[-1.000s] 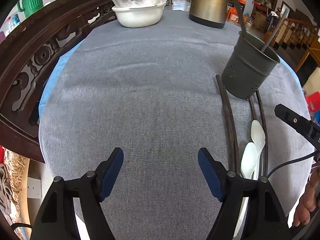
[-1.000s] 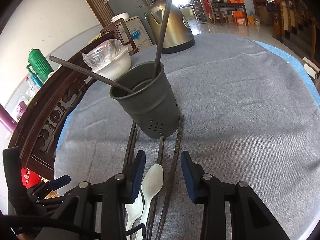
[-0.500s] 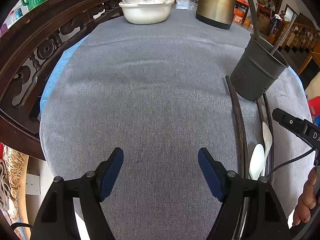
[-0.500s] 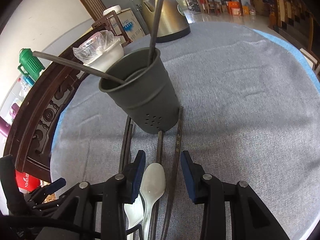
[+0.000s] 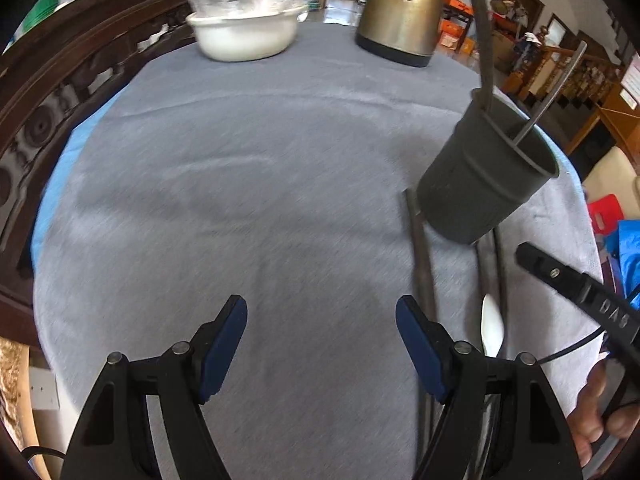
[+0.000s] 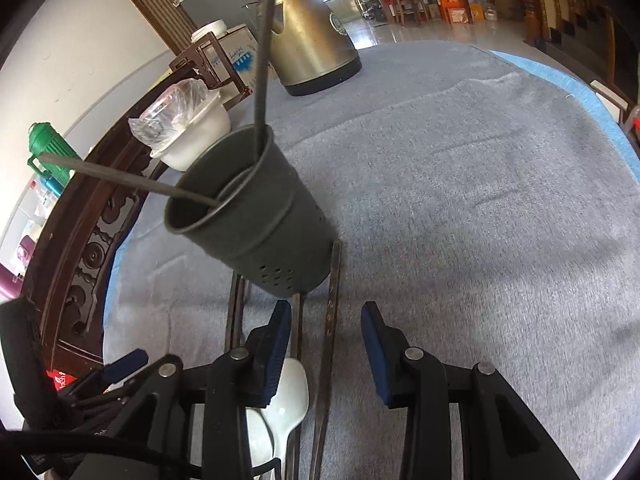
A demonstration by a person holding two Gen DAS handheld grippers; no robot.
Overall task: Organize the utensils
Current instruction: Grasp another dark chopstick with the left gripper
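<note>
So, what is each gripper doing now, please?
Left gripper: open, holding nothing.
Right gripper: open over a dark thin chopstick, not gripping it.

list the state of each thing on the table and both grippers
utensil holder: upright, two chopsticks standing in it
loose chopsticks: lying flat on the cloth by the holder
white spoons: lying flat among the chopsticks
kettle: upright, lid shut
white bowl: covered with plastic wrap
left gripper: open, empty
right gripper: open, straddling one chopstick
</note>
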